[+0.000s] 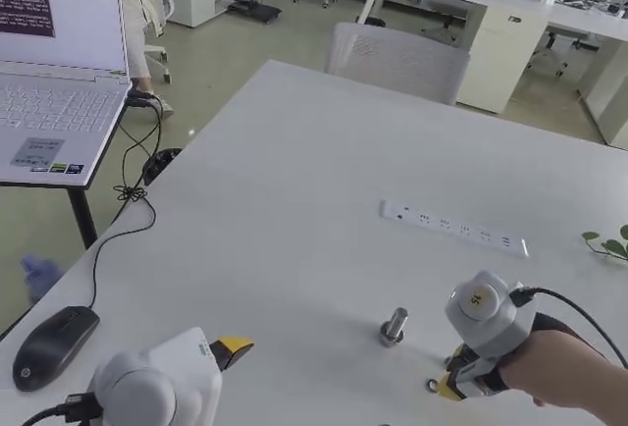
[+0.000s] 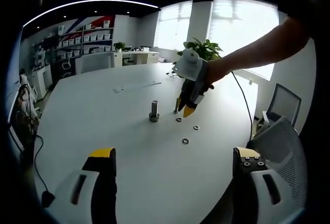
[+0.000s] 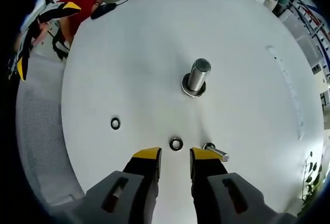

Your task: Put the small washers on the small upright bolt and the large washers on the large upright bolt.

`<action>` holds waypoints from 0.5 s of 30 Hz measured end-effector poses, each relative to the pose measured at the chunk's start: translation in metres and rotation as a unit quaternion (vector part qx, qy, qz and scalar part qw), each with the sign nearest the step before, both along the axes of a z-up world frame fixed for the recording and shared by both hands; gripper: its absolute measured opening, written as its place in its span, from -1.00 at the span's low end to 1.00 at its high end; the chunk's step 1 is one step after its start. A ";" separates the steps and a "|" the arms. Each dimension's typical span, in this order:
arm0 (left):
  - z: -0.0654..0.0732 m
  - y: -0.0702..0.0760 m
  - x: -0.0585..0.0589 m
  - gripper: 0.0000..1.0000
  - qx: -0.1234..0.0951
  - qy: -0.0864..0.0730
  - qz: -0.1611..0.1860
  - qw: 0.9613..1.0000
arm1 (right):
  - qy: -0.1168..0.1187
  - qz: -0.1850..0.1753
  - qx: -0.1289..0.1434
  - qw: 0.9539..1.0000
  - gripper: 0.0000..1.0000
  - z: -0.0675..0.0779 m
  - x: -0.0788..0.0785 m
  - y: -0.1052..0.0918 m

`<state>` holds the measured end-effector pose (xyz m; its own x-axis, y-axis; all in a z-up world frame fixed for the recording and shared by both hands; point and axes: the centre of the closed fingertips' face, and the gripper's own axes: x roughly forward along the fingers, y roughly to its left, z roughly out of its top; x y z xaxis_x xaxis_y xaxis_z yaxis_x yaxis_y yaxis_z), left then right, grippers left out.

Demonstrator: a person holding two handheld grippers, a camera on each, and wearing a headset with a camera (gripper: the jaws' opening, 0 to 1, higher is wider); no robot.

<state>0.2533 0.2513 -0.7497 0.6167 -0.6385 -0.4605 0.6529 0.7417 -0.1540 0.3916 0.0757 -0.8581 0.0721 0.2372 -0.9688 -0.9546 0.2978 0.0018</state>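
The right gripper (image 3: pixel 175 158) has grey plastic jaws with yellow tips. They stand a narrow gap apart with nothing between them, low over the smooth white table (image 1: pixel 294 190). Just beyond the tips, in line with the gap, a small dark ring washer (image 3: pixel 176 144) lies flat. A second washer (image 3: pixel 115 123) like it lies further left, apart from the first.

The small bolt (image 3: pixel 217 153) is a thin bright-metal pin. It stands just beside the right jaw tip, to the right of the near washer. The large bolt (image 3: pixel 198 73) is a thick polished steel cylinder on a flat round base. It stands further off, near the middle of the table, with no loose washer touching it.

The left gripper (image 2: pixel 172 157) has the same yellow-tipped jaws, spread wide and holding nothing. It is at the near left of the table, well apart from the bolts.

The right gripper's rounded white housing carries a yellow round sticker whose marks are too small to read. A long white power strip (image 1: pixel 453 227) lies far right of the bolts. A glossy black mouse (image 1: pixel 54 345) sits at the near left edge. The text on the silver laptop's (image 1: pixel 59 112) screen and stickers is too blurred to read.
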 end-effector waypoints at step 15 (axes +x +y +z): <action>0.000 0.001 0.005 0.88 0.000 0.001 -0.005 1.000 | 0.000 0.000 -0.009 1.000 -0.53 -0.017 0.000 0.002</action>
<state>0.2584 0.2522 -0.7498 0.6098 -0.6439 -0.4621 0.6597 0.7355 -0.1543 0.3917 0.0780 -0.8749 0.0711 0.2192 -0.9731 -0.9548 0.2973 -0.0028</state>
